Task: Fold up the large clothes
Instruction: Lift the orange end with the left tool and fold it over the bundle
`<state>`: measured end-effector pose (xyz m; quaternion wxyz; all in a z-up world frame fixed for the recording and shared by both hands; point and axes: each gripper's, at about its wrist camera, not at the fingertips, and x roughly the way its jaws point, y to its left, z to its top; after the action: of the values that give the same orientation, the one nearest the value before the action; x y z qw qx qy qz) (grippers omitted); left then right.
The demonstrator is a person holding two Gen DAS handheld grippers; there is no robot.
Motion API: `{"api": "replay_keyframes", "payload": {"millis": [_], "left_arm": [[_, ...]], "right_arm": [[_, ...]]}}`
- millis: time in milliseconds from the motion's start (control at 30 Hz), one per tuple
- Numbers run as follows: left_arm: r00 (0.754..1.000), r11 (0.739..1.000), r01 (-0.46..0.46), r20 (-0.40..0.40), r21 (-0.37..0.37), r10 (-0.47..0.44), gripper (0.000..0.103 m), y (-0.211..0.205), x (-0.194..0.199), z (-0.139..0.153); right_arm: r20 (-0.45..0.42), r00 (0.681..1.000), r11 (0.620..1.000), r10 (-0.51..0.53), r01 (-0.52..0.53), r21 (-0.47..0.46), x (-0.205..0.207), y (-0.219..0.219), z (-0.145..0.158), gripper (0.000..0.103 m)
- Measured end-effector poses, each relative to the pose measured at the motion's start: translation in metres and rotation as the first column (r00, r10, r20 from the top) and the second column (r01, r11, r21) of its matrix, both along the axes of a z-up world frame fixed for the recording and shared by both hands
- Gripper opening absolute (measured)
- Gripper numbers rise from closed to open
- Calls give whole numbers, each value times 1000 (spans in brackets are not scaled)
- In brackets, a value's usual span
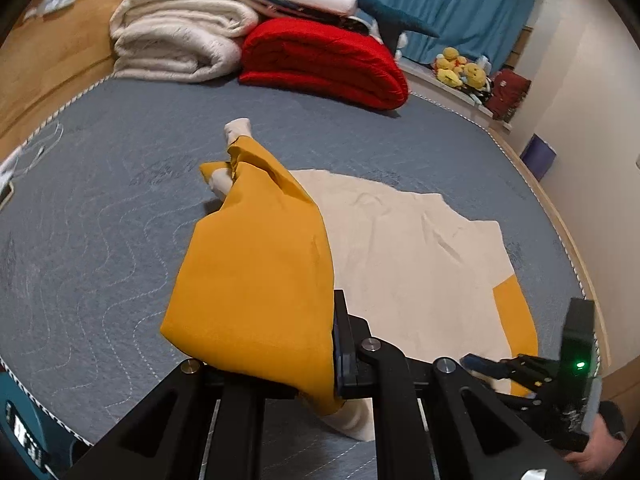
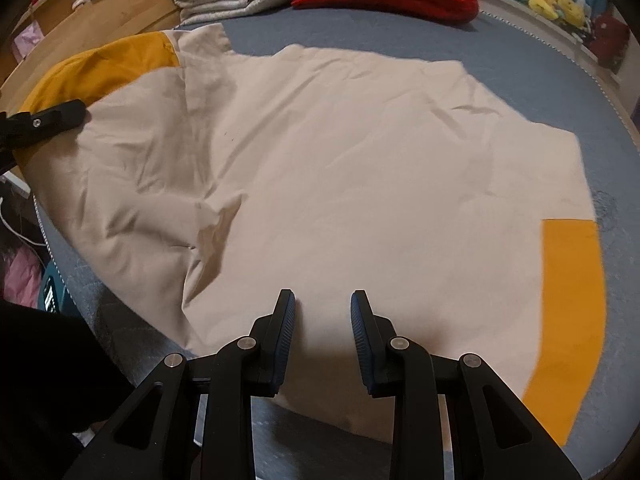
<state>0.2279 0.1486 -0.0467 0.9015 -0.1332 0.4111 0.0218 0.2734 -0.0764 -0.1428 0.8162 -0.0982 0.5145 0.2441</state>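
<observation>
Two hand-held grippers work your garment (image 2: 340, 160) on the bed (image 1: 100, 220): your left hand-held gripper (image 1: 316, 344) pinches the mustard sleeve (image 1: 256, 264) aloft for folding; your right hand-held gripper (image 2: 323, 320) hovers unclenched just above the cream body ahead.

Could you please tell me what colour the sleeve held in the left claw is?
Mustard yellow sleeve, clearest in the left wrist view.
</observation>
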Motion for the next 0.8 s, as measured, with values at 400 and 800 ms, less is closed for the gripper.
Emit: {"api": "replay_keyframes", "payload": {"millis": [400, 800], "left_arm": [[979, 971, 203, 11, 124, -206, 7, -126, 7, 26], [908, 908, 417, 70, -36, -414, 5, -264, 48, 15]], "right_arm": [[116, 965, 967, -234, 219, 132, -21, -149, 69, 30], [278, 863, 902, -422, 370, 222, 4, -249, 135, 30]]}}
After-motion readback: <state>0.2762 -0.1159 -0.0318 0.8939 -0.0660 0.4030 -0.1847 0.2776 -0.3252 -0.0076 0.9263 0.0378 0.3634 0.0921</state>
